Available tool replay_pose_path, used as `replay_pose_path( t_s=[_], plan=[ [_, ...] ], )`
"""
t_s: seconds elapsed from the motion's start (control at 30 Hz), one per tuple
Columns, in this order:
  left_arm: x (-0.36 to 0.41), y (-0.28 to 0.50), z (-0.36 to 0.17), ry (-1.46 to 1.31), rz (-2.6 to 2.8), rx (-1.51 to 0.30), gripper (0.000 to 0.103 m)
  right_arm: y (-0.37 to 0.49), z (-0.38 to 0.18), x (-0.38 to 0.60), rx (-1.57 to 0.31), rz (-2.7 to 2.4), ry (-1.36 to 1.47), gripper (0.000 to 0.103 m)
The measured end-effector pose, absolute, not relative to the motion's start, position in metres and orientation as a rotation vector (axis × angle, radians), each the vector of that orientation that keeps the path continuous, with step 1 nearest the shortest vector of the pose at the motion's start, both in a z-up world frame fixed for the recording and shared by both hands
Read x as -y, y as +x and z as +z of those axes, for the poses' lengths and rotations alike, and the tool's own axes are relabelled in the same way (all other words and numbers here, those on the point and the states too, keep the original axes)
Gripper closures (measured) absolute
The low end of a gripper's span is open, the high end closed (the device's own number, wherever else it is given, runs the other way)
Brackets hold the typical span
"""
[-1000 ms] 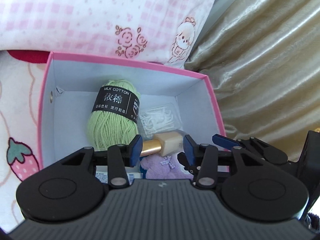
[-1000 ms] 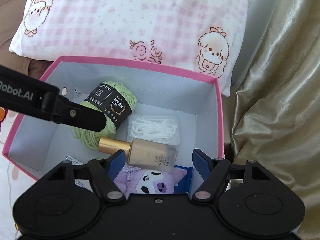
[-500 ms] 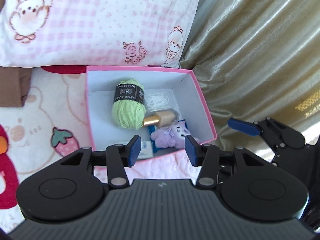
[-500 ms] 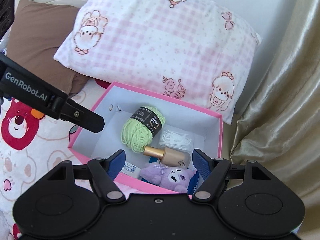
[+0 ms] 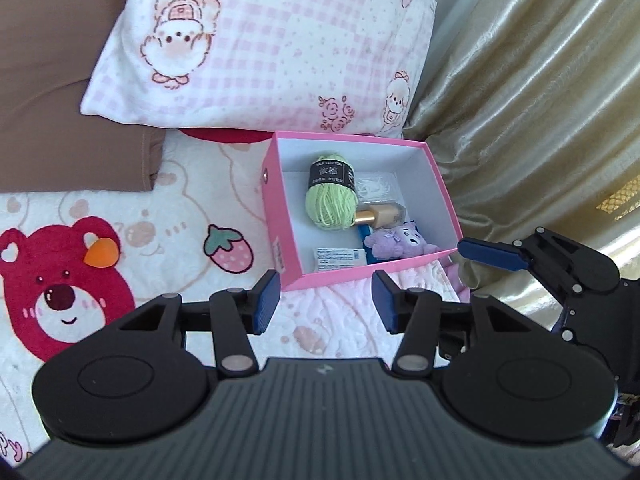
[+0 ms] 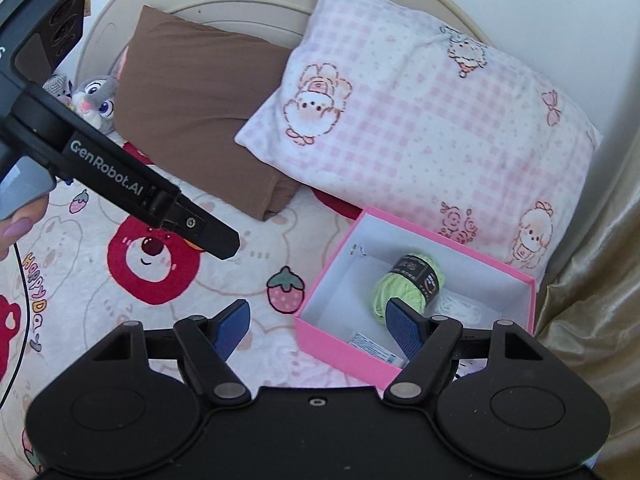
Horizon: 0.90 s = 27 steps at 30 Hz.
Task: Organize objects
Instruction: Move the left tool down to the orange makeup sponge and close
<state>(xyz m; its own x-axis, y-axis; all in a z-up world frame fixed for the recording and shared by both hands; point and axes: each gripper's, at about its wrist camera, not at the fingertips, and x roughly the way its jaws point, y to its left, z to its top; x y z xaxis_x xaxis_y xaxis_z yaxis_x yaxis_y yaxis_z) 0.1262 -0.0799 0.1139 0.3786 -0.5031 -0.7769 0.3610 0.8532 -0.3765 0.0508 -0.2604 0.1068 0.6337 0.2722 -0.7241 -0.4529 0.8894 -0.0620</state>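
Observation:
A pink box [image 5: 275,216] with white inside sits on the bed. It holds a green yarn ball [image 5: 331,200], a gold-capped bottle [image 5: 380,216], a purple plush [image 5: 396,240], a clear bag of white bits [image 5: 376,188] and a white packet [image 5: 340,258]. My left gripper [image 5: 326,306] hovers above the bedspread in front of the box, jaws opening, nothing between them. My right gripper [image 6: 316,320] hangs over the box's [image 6: 340,344] near left corner, jaws opening and empty. One of its fingers hides part of the yarn [image 6: 404,286].
A pink checked pillow [image 5: 260,52] lies behind the box, with a brown pillow [image 5: 60,100] to its left. A gold curtain [image 5: 540,100] hangs right of the box. The bedspread [image 5: 60,280] has a red bear print. A grey bunny plush [image 6: 96,96] sits by the headboard.
Both grippers have drawn back and up from inside the box, which now looks small and far. Both sets of jaws have widened a little. The box's contents stay put.

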Motion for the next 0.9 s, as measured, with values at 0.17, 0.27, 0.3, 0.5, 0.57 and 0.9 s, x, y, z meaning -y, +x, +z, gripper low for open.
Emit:
replay_pose_path(
  t_s=[0.17,0.27,0.3,0.5,0.57,0.9],
  plan=[
    [0.037,0.128,0.113,-0.190,-0.469,-1.007,0.045,0.055,0.100,0.222,-0.758,0.520,-0.234,0.022],
    [0.012,0.135,0.101,-0.222,-0.441,-0.997,0.044,0.063,0.090,0.200,-0.755,0.562,-0.224,0.022],
    [0.004,0.137,0.095,-0.234,-0.428,-0.996,0.043,0.067,0.086,0.194,-0.750,0.575,-0.221,0.022],
    [-0.042,0.156,0.053,-0.288,-0.372,-0.991,0.043,0.094,0.054,0.160,-0.736,0.617,-0.177,0.022],
    [-0.058,0.163,0.037,-0.309,-0.359,-0.989,0.043,0.105,0.039,0.148,-0.737,0.630,-0.158,0.022],
    [-0.114,0.206,-0.064,-0.377,-0.292,-0.970,0.043,0.152,-0.048,0.085,-0.759,0.651,-0.159,0.022]
  ],
)
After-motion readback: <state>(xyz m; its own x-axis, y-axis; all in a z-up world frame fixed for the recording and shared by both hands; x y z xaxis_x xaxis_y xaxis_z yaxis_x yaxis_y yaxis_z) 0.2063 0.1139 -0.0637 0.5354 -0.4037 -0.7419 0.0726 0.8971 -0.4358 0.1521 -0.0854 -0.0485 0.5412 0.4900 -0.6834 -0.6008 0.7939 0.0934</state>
